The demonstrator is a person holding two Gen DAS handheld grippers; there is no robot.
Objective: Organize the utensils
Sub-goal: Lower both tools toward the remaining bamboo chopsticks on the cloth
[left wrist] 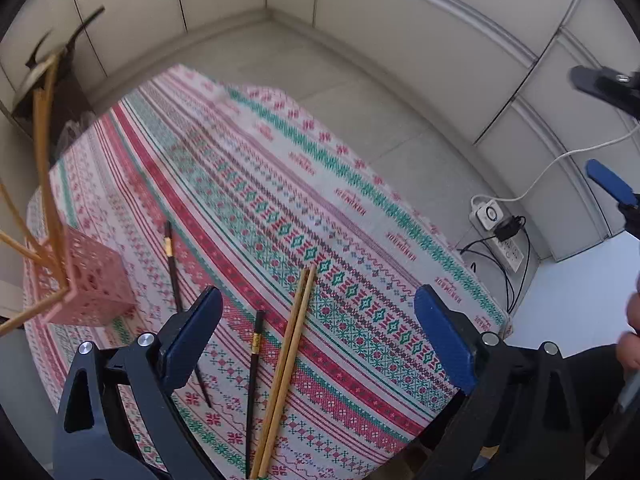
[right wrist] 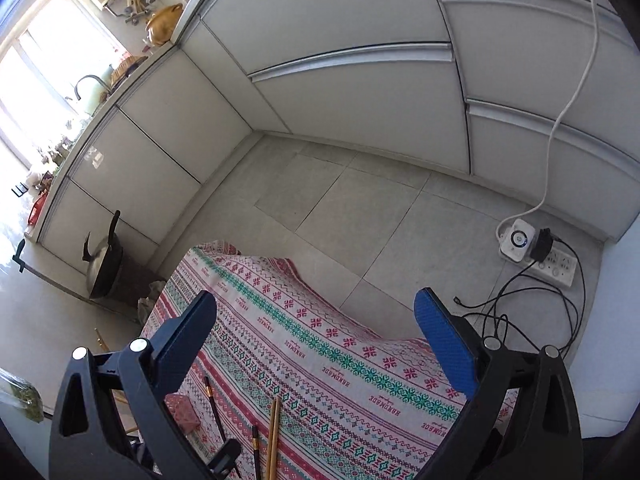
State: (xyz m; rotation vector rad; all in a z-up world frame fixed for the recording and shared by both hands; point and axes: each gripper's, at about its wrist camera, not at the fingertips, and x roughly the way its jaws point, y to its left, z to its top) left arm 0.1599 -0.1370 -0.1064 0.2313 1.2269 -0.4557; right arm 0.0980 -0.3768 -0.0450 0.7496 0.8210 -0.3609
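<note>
A pair of light wooden chopsticks (left wrist: 289, 354) lies side by side on the patterned tablecloth (left wrist: 280, 184), with two black chopsticks, one (left wrist: 253, 376) just left of the pair and one (left wrist: 173, 268) further left. A pink perforated holder (left wrist: 94, 284) stands at the table's left edge with several wooden chopsticks (left wrist: 44, 168) sticking out of it. My left gripper (left wrist: 320, 332) is open and empty above the wooden pair. My right gripper (right wrist: 316, 340) is open and empty, higher up; the wooden pair (right wrist: 274, 436), a black chopstick (right wrist: 213, 402) and the holder (right wrist: 182, 412) show below it.
The table's far edge drops to a grey tiled floor (right wrist: 340, 200). White cabinets (right wrist: 340, 40) line the walls. A power strip with a timer and cables (right wrist: 536, 248) lies on the floor at right. A dark pan on a stand (right wrist: 104, 268) is at left.
</note>
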